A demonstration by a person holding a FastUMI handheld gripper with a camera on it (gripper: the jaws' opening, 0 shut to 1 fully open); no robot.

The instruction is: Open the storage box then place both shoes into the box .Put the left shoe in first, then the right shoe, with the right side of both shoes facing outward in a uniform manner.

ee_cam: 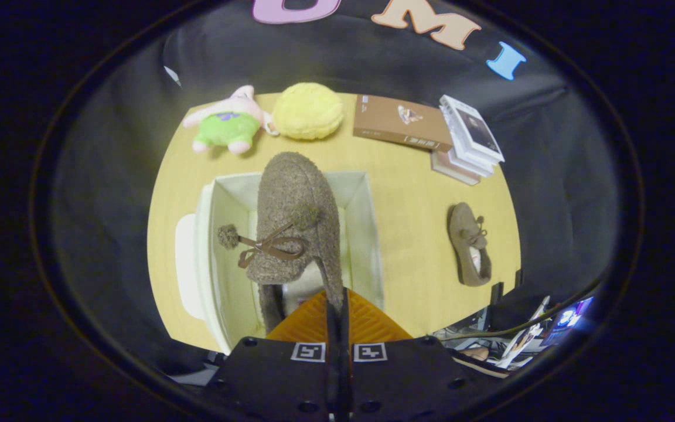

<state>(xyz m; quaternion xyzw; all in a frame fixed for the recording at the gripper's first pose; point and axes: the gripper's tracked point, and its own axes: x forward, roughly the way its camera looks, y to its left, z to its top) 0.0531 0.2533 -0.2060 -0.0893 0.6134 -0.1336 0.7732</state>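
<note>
Now my counter spreads across mid-frame, the open storage box centre-left. Pointing steeply down over it, my tongs are clamped on the brown shoe's heel rim. Lower right lies the second shoe.

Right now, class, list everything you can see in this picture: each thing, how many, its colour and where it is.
held shoe: one, brown fuzzy with a bow, gripped at its opening, hanging over the box
storage box: one, white, open, on the table below the held shoe
lid: one, white, beside the box
second shoe: one, brown, on the table beyond the box's other side
plush doll: one, pink and green, far table edge
yellow cushion: one, beside the doll
books: a few, brown and white, far corner
table: one, light wood
gripper: one, fingers closed on the held shoe's edge
</note>
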